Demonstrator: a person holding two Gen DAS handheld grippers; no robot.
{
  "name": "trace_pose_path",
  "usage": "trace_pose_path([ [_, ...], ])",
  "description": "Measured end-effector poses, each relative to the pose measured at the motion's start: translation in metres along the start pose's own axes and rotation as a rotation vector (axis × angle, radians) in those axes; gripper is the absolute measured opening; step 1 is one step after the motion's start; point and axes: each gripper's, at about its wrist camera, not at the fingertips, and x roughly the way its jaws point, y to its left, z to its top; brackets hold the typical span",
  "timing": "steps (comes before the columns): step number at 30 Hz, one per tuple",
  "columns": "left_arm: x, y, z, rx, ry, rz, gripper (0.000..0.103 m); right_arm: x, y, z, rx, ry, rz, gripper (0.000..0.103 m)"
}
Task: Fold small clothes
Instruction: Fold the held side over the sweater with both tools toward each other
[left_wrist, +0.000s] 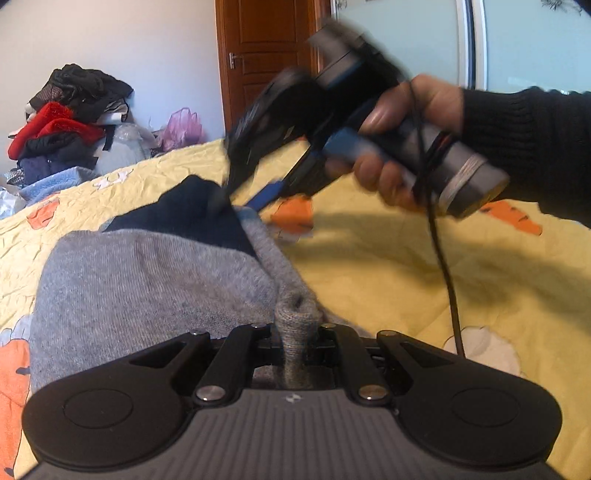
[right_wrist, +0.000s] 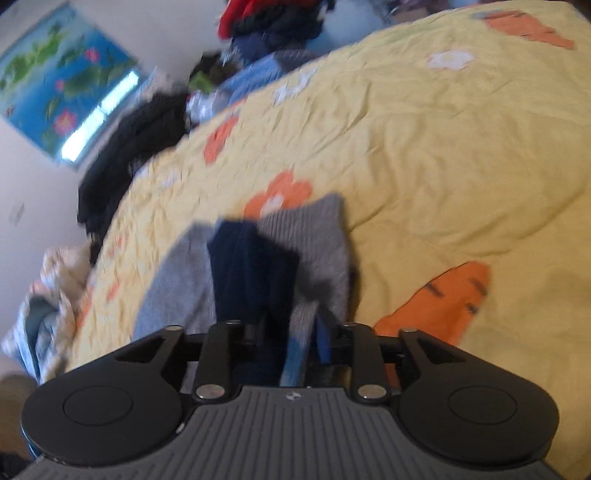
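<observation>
You hold two grippers over one grey-and-navy knitted sweater (left_wrist: 147, 280) at lower centre on the yellow quilt (left_wrist: 406, 266). Left gripper (left_wrist: 297, 332) pinches its grey edge; right gripper (right_wrist: 291, 332) clamps its far end.

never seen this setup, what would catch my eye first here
The yellow bedspread with orange carrots fills both views. On it lies a grey and navy sweater, pinched at one edge by the left gripper and at another by the right gripper. A heap of clothes sits by the wall.
</observation>
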Motion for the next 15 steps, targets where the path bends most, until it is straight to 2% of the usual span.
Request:
trace_pose_path([
  [2,0.003,-0.002,0.003,0.001,0.008,0.004,0.006,-0.015,-0.006,0.005,0.044,-0.103,0.039,0.056],
  [3,0.003,-0.003,0.003,0.005,0.009,0.008,0.006,-0.018,-0.007,0.009,0.056,-0.126,0.056,0.056],
  [5,0.004,-0.009,0.001,0.015,0.007,0.014,0.006,-0.014,-0.001,0.015,0.035,-0.114,0.068,0.056],
  [10,0.010,-0.009,0.001,0.053,0.003,0.031,0.006,0.014,0.025,0.015,-0.096,-0.035,0.017,0.056],
  [11,0.009,-0.010,0.001,0.055,0.005,0.032,0.006,0.020,0.028,0.015,-0.111,-0.028,0.009,0.044],
  [12,0.009,-0.010,0.002,0.054,0.006,0.030,0.006,0.023,0.032,0.015,-0.137,-0.033,-0.005,0.017],
  [14,0.005,-0.014,0.003,0.053,0.006,0.023,0.006,0.022,0.041,0.017,-0.192,-0.049,-0.045,0.018],
  [15,0.006,-0.015,0.005,0.050,0.004,0.022,0.006,0.018,0.045,0.018,-0.209,-0.072,-0.038,0.018],
])
